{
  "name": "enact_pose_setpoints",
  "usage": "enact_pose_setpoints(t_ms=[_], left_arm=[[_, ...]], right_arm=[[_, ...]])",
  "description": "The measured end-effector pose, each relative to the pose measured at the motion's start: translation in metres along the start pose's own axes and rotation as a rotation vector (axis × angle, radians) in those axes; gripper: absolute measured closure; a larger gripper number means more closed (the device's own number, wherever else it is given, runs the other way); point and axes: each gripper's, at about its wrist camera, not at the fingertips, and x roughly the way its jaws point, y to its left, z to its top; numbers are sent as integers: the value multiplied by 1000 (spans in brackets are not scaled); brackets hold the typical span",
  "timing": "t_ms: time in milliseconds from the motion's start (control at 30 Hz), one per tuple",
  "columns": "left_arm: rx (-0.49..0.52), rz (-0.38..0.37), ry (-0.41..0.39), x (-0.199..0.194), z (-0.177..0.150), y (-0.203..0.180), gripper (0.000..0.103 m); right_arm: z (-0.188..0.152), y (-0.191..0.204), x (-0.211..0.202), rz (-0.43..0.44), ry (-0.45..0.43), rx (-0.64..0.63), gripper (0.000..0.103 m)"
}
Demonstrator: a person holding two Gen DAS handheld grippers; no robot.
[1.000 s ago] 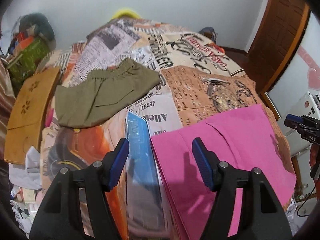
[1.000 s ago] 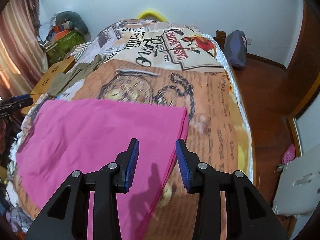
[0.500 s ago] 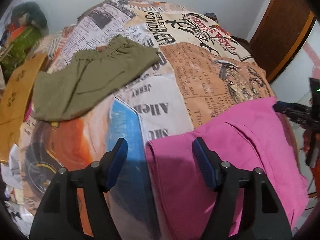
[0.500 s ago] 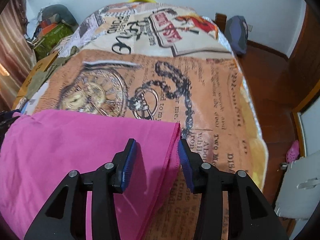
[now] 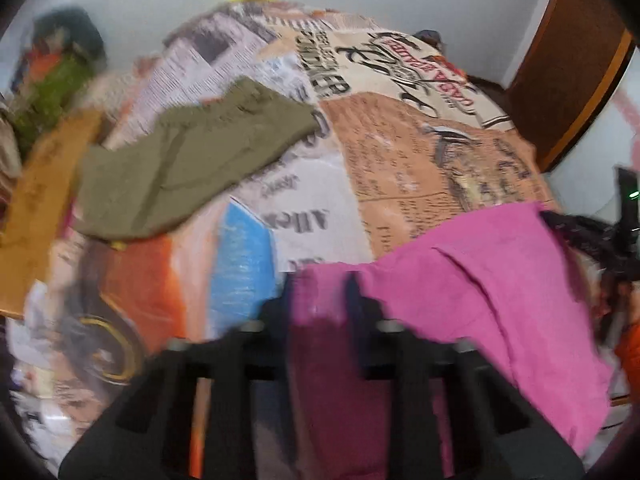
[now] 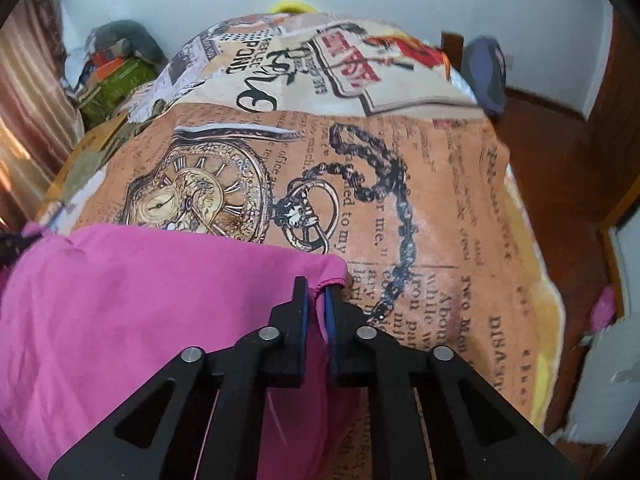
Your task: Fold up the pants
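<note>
The pink pants (image 5: 488, 280) lie flat at the near end of a bed with a newspaper-print cover (image 5: 400, 152). My left gripper (image 5: 320, 292) has closed around their near left corner; this view is blurred by motion. In the right wrist view the pink pants (image 6: 140, 300) fill the lower left. My right gripper (image 6: 316, 300) is shut on their right corner, with the hem pinched between the blue pads. The right gripper also shows at the far right of the left wrist view (image 5: 580, 228).
Olive green pants (image 5: 192, 160) lie further up the bed on the left. A wooden board (image 5: 36, 208) and piled clutter (image 5: 52, 80) stand beyond the bed's left side. A wooden door (image 5: 568, 80) and floor (image 6: 560, 160) are on the right.
Both grippers moved forward onto the pink pants' corners and closed on the fabric. Half a second ago both were open above the cloth.
</note>
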Motion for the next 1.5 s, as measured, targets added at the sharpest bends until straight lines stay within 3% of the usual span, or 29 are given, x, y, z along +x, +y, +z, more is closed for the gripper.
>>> enact_pose_setpoints(t_ms=[100,167,267,367,467,500,633,733,833,900,1000,1167,1367,1500], left_arm=[[45,56,-27,-3,0,-2,86],[84,124,-41,1,-1,-4,86],[105,155,-29,9,-3,-3,86],[120,150,-20,9,-2,-3,84],[116,133,-24,-7,2,0,75],[106,120,-38,-15,4,2,69],[70,69,-103,-52,12,2,47],[60,-3,-116,-67,15,-7,46],[76,-91,-60,-60,8,-26,46],[108,-98,-16,-48,-2,-39,46],[150,-91,60,-26,-23,-52,46],[200,-71,34,-30,-42,-52,43],[92,-45,-24,-44,-22,-12,43],[4,-25,-13,-36,-2,19,43]], right_arm=[[1,2,2,-95,-11,-57,99],[1,-1,7,-102,6,-57,99],[1,-2,12,-106,35,-49,99],[3,2,8,-100,59,-46,98],[6,3,-8,-43,69,-10,85],[7,5,-16,-21,59,-2,77],[12,28,-53,87,-9,-12,67],[16,54,-70,154,-31,-53,66],[13,86,-74,252,-13,-93,55],[5,106,-65,297,35,-127,54],[-17,126,-47,313,126,-182,54],[-32,122,-49,315,158,-198,54],[9,106,-62,261,68,-147,54],[30,107,-58,229,22,-156,54]])
